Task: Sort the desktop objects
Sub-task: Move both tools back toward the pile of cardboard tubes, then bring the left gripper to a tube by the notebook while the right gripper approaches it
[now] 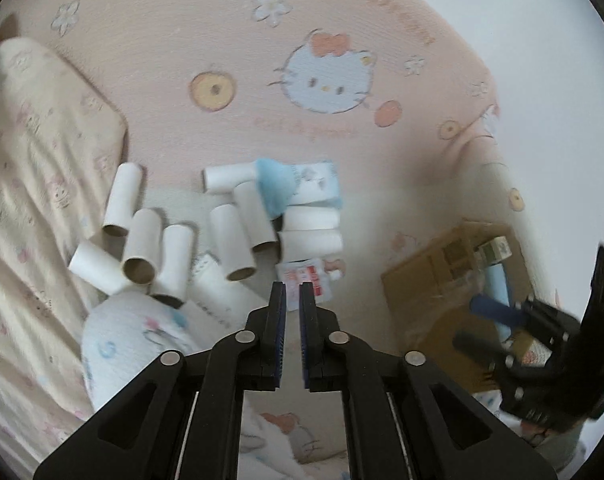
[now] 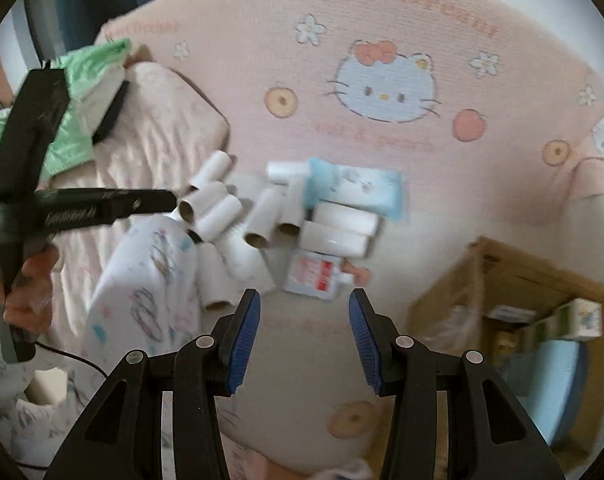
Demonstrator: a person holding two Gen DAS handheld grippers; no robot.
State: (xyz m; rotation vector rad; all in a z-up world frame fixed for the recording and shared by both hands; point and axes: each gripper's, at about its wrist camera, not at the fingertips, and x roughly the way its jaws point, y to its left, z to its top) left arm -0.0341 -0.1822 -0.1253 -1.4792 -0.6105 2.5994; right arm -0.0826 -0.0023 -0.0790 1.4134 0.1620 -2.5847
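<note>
Right claw (image 2: 303,336) is wide open, left claw (image 1: 292,312) nearly closed and empty, both hovering over the cardboard tubes (image 1: 142,248) piled on the bed; one nudge could scatter them.

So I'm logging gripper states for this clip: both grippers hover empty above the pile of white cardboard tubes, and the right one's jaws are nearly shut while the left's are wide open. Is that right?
Not quite: the jaw states are swapped. The right gripper stands wide open in the right wrist view, and the left gripper is nearly shut in the left wrist view. Both are empty, above the pile of white cardboard tubes.
</note>
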